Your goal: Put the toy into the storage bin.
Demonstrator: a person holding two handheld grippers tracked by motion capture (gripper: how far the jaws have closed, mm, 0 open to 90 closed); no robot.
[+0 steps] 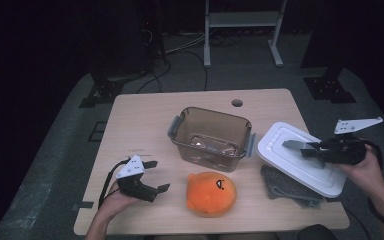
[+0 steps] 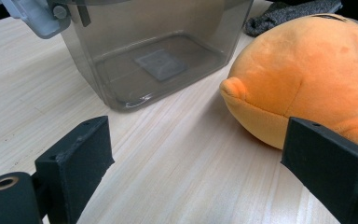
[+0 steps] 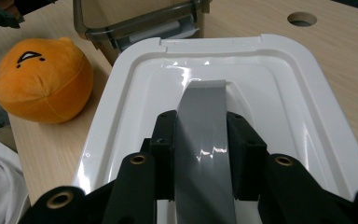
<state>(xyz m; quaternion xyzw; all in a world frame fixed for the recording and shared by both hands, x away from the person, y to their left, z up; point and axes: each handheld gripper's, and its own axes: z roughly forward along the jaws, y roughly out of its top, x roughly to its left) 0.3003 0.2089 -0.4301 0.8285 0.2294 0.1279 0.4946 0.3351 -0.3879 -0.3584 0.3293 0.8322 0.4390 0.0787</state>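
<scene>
1. Plush ball in soft orange with a small stitched black face (image 1: 211,193) sits nearest the front edge of the pale wooden table (image 1: 140,120), between the two hands. In the left gripper view it lies just ahead of one black jaw, not touching it.
2. Left gripper (image 1: 154,176) rests near the table's front left corner in the person's left hand. Its jaws are spread wide with only bare wood between them; that patch of table is open room.
3. Grey knitted cloth (image 1: 285,187) lies crumpled near the front right edge, partly hidden under the lid, so its full outline cannot be made out.
4. White rectangular plastic lid (image 1: 300,155) lies tilted on the cloth at the table's right, its near corner reaching close to the table edge. A flat grey handle strip (image 3: 203,140) runs along its middle.
5. Right gripper (image 1: 312,149) comes in from the right over the lid, its jaws pinching the grey handle strip from both sides. In the right gripper view the near end of the lid is cut off behind the gripper body.
6. Smoky transparent plastic box with grey side latches (image 1: 211,136) stands open at the table's centre, just beside the lid's left end and behind the plush ball. Its bottom is hard to read through glare.
7. Round cable hole (image 1: 237,103) sits near the far edge; the wood around it is bare.
</scene>
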